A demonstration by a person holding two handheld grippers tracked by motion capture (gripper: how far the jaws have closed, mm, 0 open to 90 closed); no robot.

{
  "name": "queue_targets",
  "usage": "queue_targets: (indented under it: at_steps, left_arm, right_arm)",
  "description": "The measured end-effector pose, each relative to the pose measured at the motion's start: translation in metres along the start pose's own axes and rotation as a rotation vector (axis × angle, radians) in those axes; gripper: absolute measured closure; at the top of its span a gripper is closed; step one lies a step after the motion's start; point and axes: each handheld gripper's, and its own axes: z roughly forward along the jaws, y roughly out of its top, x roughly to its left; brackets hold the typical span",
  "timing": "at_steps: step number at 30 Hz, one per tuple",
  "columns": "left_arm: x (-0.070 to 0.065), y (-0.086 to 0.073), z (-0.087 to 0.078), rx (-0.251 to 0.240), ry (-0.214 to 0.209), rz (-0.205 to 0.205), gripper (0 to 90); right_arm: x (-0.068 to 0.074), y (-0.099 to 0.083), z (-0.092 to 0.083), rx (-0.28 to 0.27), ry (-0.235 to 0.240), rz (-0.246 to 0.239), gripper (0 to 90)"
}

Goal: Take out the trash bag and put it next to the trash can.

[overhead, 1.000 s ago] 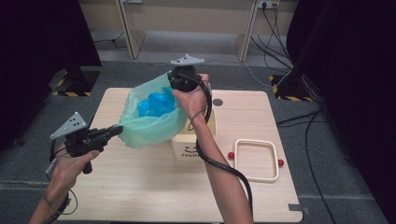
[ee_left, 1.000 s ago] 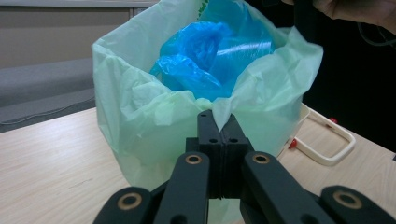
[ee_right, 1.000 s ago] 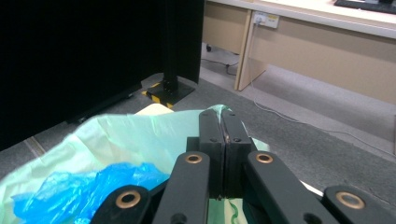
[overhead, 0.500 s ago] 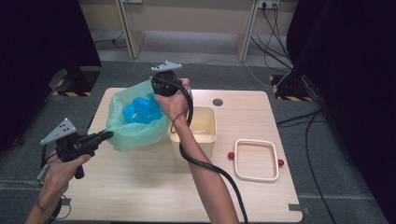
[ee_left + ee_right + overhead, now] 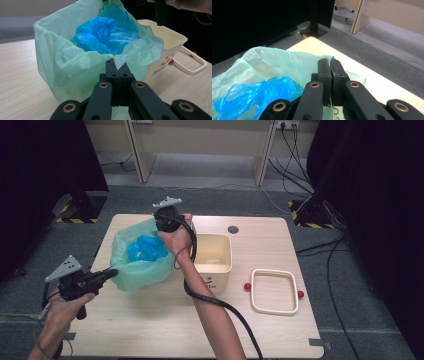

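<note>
The green plastic bag (image 5: 142,265) stands on the table (image 5: 150,325) just left of the cream bin (image 5: 214,255), stretched between the left gripper (image 5: 111,272), clamped on its near rim, and the right gripper (image 5: 161,231), clamped on its far rim. The left gripper view exposes crumpled blue plastic (image 5: 110,35) inside the bag. The high view shows the cream lid frame (image 5: 274,291) lying apart to the right.

On the surface (image 5: 150,330) sits one green bag (image 5: 137,265) with one crumpled blue bag (image 5: 147,247) inside it, one cream bin (image 5: 215,265), and one cream rectangular frame (image 5: 274,291) with two red knobs (image 5: 247,286). Two tongs (image 5: 114,272) are present, one in each hand.
</note>
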Motion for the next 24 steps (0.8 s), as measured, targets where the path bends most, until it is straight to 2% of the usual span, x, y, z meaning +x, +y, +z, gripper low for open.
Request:
queue_targets:
  at_steps: [3,6,10,13,18,20,24]
  left_arm:
    - [0.001,-0.005,0.003,0.023,0.008,0.006,89.8]
    - [0.005,-0.01,0.008,0.042,0.017,-0.01,89.7]
    - [0.011,-0.017,0.013,0.065,0.038,-0.018,89.7]
    - [0.014,-0.02,0.015,0.07,0.051,-0.024,89.7]
    - [0.018,-0.022,0.014,0.077,0.069,-0.021,89.7]
    - [0.019,-0.024,0.015,0.082,0.072,-0.021,89.7]
    - [0.022,-0.029,0.017,0.097,0.076,-0.032,89.6]
  right_arm:
    - [0.002,-0.007,0.009,0.03,-0.003,-0.011,88.0]
    - [0.003,-0.013,0.015,0.051,-0.006,-0.009,87.9]
    - [0.005,-0.018,0.022,0.086,-0.031,-0.036,87.7]
    - [0.006,-0.022,0.027,0.11,-0.035,-0.035,87.6]
    - [0.011,-0.028,0.036,0.153,-0.052,-0.065,86.1]
    - [0.012,-0.029,0.039,0.176,-0.063,-0.093,85.9]
    - [0.011,-0.032,0.041,0.201,-0.063,-0.091,83.1]
